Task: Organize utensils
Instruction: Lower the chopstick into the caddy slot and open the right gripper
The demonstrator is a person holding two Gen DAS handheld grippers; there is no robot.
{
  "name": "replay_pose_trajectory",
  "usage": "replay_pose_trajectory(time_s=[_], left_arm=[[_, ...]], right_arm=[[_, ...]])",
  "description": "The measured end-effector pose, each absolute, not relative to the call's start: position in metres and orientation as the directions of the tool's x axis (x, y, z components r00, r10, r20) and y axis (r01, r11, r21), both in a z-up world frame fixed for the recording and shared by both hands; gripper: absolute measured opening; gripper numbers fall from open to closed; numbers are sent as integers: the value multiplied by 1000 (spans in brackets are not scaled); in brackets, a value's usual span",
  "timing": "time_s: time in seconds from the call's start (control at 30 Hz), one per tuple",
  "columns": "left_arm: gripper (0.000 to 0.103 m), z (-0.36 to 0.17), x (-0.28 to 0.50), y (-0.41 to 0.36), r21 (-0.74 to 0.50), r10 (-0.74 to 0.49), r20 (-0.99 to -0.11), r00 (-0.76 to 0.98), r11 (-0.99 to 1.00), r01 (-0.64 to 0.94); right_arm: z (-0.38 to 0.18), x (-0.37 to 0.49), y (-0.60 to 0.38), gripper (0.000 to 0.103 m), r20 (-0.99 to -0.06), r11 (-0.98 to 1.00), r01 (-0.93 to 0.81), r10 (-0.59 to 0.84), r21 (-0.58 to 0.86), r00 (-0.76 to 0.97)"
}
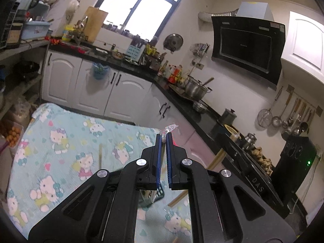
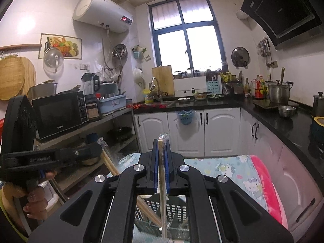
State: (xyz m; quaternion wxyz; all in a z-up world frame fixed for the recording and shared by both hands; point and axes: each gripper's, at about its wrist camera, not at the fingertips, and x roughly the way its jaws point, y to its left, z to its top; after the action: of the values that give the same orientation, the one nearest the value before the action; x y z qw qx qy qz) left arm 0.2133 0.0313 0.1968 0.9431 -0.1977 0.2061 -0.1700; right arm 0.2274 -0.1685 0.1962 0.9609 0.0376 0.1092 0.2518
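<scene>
Right tongs (image 2: 161, 141) grip wrapped chopsticks (image 2: 162, 174) upright above a dark slotted basket (image 2: 174, 210) on the cartoon-print bench (image 2: 226, 168). To their left, the left tongs (image 1: 164, 136) pinch another wrapped pair (image 2: 108, 160); kitchen cabinets (image 2: 202, 129) stand beyond.

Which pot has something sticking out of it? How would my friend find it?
Find the big black range hood on the wall. Below it, on the black counter, stands a tall shiny steel pot. Unlike the small empty steel bowl in front, a wooden handle pokes up out of it.
</scene>
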Motion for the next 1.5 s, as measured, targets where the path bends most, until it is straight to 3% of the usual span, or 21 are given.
replay_pose_trajectory(time_s=[0.67, 1.5], left_arm=[[2, 180, 235, 34, -389, -309, -332, 891, 906, 169], [2, 127, 248, 19, -375, -322, -397, 860, 912, 168]], right_arm=[[178, 261, -169, 5, -113, 887, -444, 458, 130, 882], [121, 287, -158, 6, -145, 919, -377, 390, 112, 909]])
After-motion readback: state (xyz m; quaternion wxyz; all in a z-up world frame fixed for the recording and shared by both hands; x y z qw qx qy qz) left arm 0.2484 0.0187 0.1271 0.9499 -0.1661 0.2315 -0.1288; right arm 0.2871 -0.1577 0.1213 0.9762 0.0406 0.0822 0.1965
